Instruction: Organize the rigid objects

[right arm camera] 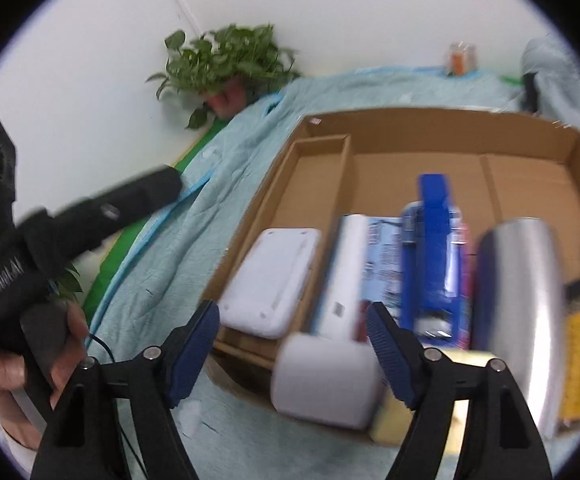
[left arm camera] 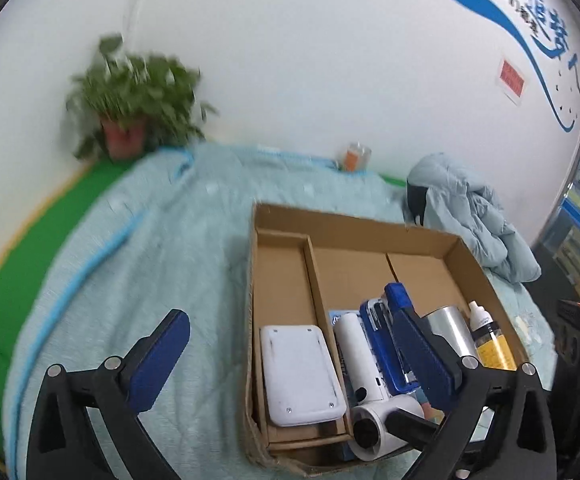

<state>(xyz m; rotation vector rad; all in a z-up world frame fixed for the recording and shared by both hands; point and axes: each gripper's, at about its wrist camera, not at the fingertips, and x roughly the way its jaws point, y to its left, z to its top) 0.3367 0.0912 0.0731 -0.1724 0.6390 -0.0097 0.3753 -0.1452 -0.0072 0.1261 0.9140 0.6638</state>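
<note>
Closest to the lens in both views are the blue-padded jaws, and both pairs stand apart with nothing clamped. From the left wrist view the left gripper is spread really wide, one pad over the light blue blanket and the other over the cardboard box. The right gripper hangs over the box's near edge, with the white hair dryer showing between its pads, but whether they touch it I can't tell.

Everything sits in the box on the blanket. The dryer's long axis runs from the near edge toward the far wall, fat head end nearest us. A white flat device lies in the narrow left compartment, lengthwise the same way. A blue stapler-like thing, a silver cylinder and a yellow bottle with a white tip sit to the right, all roughly parallel.

Only the right wrist view shows a hand gripping the other black handle. The left view alone shows a crumpled jacket and wall lettering. Both catch the potted plant.
</note>
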